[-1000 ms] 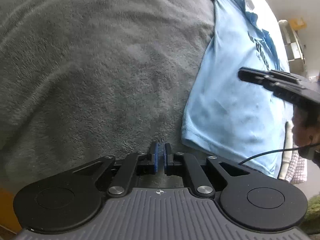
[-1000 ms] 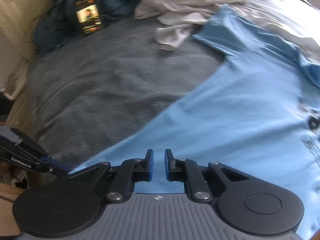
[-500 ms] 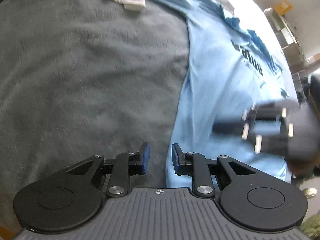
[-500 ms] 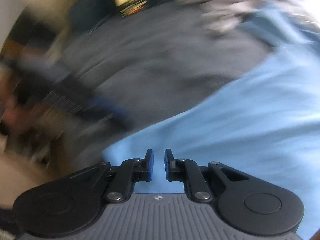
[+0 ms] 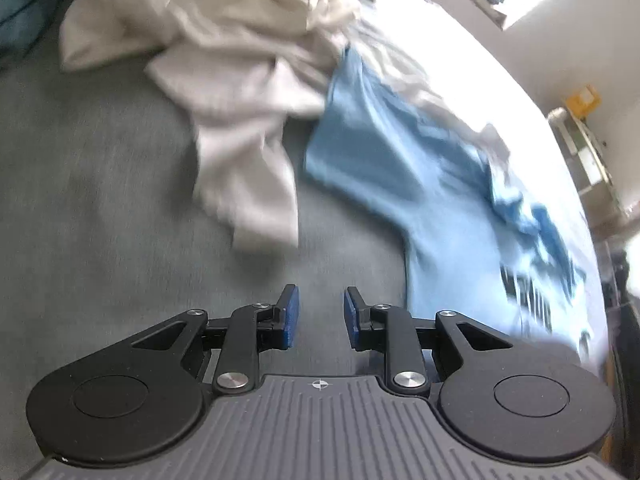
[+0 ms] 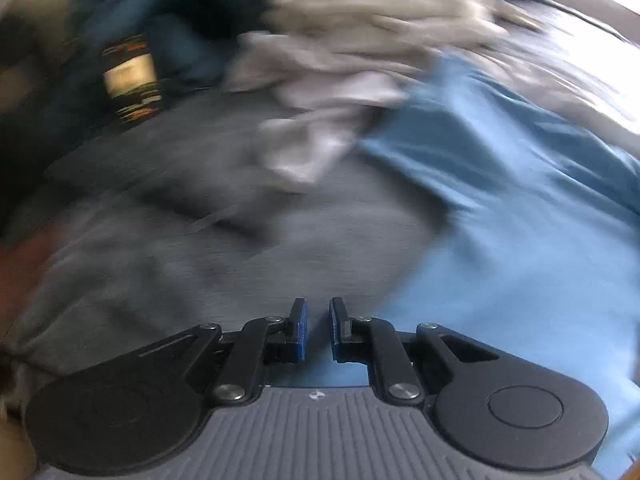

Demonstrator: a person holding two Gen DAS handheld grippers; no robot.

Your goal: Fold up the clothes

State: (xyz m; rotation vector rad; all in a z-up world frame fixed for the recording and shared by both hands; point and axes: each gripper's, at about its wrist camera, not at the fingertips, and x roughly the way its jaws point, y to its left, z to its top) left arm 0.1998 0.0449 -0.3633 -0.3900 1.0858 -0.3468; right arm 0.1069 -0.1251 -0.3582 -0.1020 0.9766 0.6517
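A light blue T-shirt (image 5: 448,216) with dark print lies spread on a grey blanket (image 5: 100,200); its sleeve points toward a heap of white clothes (image 5: 240,80). My left gripper (image 5: 318,294) hovers over bare blanket just left of the shirt's side edge, its jaws opening with nothing between them. In the blurred right wrist view the same blue T-shirt (image 6: 540,240) fills the right side. My right gripper (image 6: 318,306) is over the shirt's edge where it meets the blanket (image 6: 200,240), jaws a narrow gap apart and empty. Neither gripper appears in the other's view.
The heap of white clothes (image 6: 340,60) sits beyond the shirt. Dark blue fabric (image 6: 180,20) and a small lit screen (image 6: 130,78) lie at the far left. A shelf (image 5: 588,148) stands past the bed's bright right edge.
Both views have swept up along the shirt toward the sleeve and white heap. The left jaws went from shut to apart. The right gripper has left the left wrist view.
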